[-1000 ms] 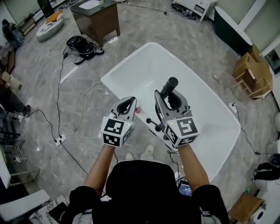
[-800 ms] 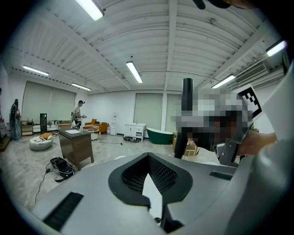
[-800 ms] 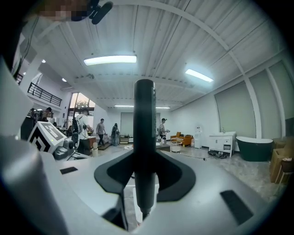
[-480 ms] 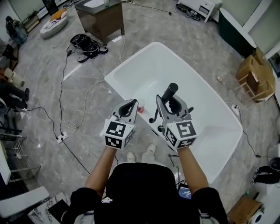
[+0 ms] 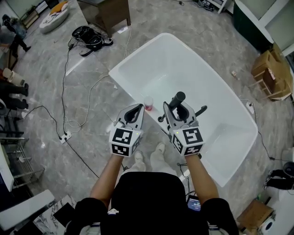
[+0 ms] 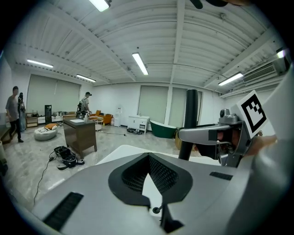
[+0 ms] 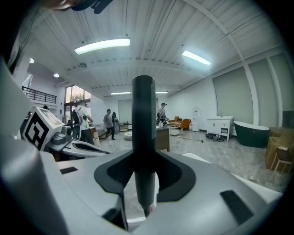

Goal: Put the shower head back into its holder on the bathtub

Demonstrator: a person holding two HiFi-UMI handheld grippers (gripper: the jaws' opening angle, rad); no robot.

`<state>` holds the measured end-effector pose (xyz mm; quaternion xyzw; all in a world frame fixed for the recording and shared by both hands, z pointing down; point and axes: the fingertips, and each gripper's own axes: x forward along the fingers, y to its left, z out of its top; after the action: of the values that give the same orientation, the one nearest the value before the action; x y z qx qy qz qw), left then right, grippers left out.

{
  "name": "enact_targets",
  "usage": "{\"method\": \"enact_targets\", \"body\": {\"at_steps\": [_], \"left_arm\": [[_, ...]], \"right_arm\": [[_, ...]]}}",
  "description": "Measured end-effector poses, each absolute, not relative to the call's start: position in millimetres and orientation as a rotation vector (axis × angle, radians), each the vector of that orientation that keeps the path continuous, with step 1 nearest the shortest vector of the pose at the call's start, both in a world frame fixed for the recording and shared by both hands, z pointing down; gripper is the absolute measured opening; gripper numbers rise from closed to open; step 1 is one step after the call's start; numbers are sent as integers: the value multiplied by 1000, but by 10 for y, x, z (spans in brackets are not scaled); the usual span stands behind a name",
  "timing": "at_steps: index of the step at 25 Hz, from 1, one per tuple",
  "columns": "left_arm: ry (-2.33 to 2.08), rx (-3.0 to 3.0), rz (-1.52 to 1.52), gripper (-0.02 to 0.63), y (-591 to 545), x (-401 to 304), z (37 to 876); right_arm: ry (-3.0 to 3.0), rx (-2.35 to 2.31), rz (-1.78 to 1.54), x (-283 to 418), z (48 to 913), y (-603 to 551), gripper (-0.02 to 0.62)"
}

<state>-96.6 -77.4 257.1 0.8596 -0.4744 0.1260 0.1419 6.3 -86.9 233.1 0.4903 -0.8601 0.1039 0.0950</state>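
A white bathtub lies slantwise below me. My right gripper is shut on the black handle of the shower head, which stands upright over the tub's near rim. In the right gripper view the handle rises between the jaws of the right gripper. Black fittings stick out beside it at the rim. My left gripper is shut and empty, just left of a small red and white thing on the rim. The left gripper view shows its closed jaws and the handle to the right.
Cables and a power strip lie on the marble floor left of the tub. A brown cabinet and a black bundle sit beyond. Cardboard boxes stand at the right. People stand far off at the left.
Both grippers have sunk toward the tub's near rim, the right one still with the shower head in it. The left stays shut.
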Motion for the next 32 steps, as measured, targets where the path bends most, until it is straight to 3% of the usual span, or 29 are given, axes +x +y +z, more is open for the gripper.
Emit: {"method": "enact_targets", "body": {"at_steps": [32], "left_arm": [[-1278,2325,539,14,-830,-1033,4313]], "right_arm": [[-2302,1341,585,114,4340,-994,143]]}}
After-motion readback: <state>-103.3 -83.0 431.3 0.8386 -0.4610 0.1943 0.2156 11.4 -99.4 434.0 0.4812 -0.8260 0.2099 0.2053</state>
